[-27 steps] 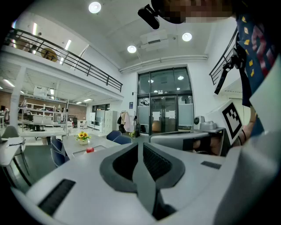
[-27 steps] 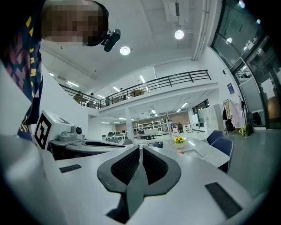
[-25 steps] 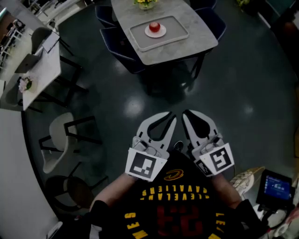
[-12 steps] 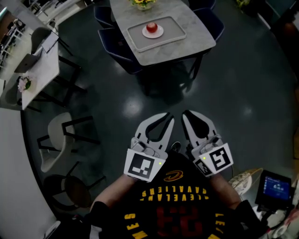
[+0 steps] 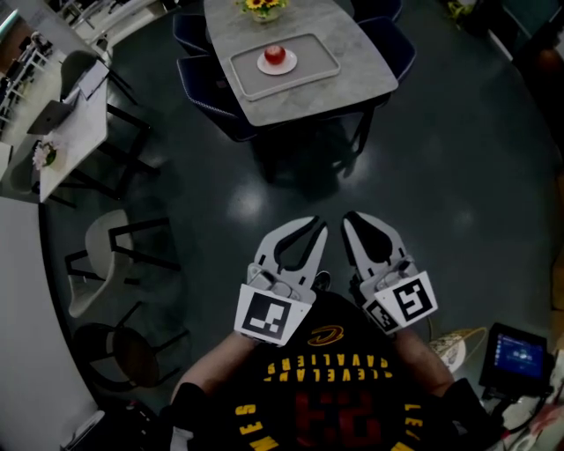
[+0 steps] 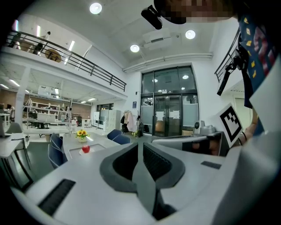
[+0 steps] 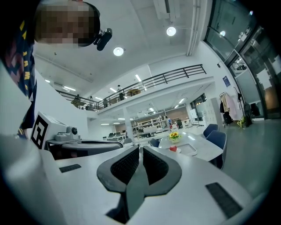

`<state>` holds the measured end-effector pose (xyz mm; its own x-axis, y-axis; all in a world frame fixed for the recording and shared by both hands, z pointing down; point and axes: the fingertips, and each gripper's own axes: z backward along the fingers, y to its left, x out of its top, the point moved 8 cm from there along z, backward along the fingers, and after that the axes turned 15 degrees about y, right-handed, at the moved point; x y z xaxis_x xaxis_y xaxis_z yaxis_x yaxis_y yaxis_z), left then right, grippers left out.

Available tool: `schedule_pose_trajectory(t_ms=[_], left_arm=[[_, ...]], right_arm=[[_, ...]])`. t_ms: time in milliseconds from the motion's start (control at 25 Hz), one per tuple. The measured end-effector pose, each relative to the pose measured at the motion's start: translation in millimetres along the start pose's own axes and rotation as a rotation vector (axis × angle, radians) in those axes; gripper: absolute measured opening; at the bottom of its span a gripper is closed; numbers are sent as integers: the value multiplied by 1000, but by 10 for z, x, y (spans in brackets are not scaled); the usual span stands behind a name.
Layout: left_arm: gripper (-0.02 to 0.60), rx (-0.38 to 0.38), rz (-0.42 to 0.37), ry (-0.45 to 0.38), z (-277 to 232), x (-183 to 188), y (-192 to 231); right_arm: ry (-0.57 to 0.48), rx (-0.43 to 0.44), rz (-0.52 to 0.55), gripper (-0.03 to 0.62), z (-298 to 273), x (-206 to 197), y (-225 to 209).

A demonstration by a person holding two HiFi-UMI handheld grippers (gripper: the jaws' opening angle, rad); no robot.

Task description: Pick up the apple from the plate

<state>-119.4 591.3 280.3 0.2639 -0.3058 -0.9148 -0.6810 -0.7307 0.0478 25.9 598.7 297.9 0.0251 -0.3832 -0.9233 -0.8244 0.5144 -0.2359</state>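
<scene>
Yellow lettering on the person's dark jersey (image 5: 330,365) reads "CLEVELAND CAVALIERS", upside down from the head view, with a dark red "23" below it and a small yellow C-shaped logo nearer the collar. Each gripper carries a cube with a black-and-white square marker and no readable text. The left gripper (image 5: 317,227) and the right gripper (image 5: 349,220) are held close to the chest, just beside each other and pointing forward. Each gripper view shows its jaws pressed together with nothing between them. The red apple (image 5: 275,55) sits on a small white plate (image 5: 286,67) inside a shallow rectangular tray (image 5: 328,63) on a grey stone-look table (image 5: 352,77), well apart from both grippers. A vase of yellow flowers (image 5: 258,7) stands at the table's far edge, just beyond the tray. Navy chairs (image 5: 201,81) are pushed in along the table's left and far sides, and another stands at its right corner. The near edge of the table faces the person, and a broad stretch of glossy dark floor (image 5: 441,194) lies open between it and the grippers. To the left, a white chair (image 5: 101,264) and a pale side table (image 5: 79,119) edge that open floor. A lit screen (image 5: 515,357) sits low at the right.
</scene>
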Motion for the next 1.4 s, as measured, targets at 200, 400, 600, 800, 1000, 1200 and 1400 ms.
schedule_pose_trajectory(t_ms=[200, 400, 600, 800, 1000, 1200, 1400], left_arm=[[38, 28, 12, 13, -88, 3, -66], [38, 53, 21, 9, -216, 17, 113], [38, 29, 54, 4, -594, 71, 483], [38, -15, 59, -16, -1003, 345, 1015], [38, -33, 83, -17, -1286, 528, 1650], [38, -52, 113, -8, -1498, 637, 2224], [38, -54, 200, -13, -1652, 635, 2738]], right_arm=[[17, 29, -18, 32, 1, -49, -139], [32, 43, -31, 32, -221, -42, -277], [45, 1, -21, 32, -556, 70, -595], [56, -63, -8, 32, -1005, 384, -911], [76, -94, -6, 32, -1572, 664, -1100], [88, -114, -10, 32, -2087, 911, -1234], [98, -134, -21, 32, -2469, 1063, -1371]])
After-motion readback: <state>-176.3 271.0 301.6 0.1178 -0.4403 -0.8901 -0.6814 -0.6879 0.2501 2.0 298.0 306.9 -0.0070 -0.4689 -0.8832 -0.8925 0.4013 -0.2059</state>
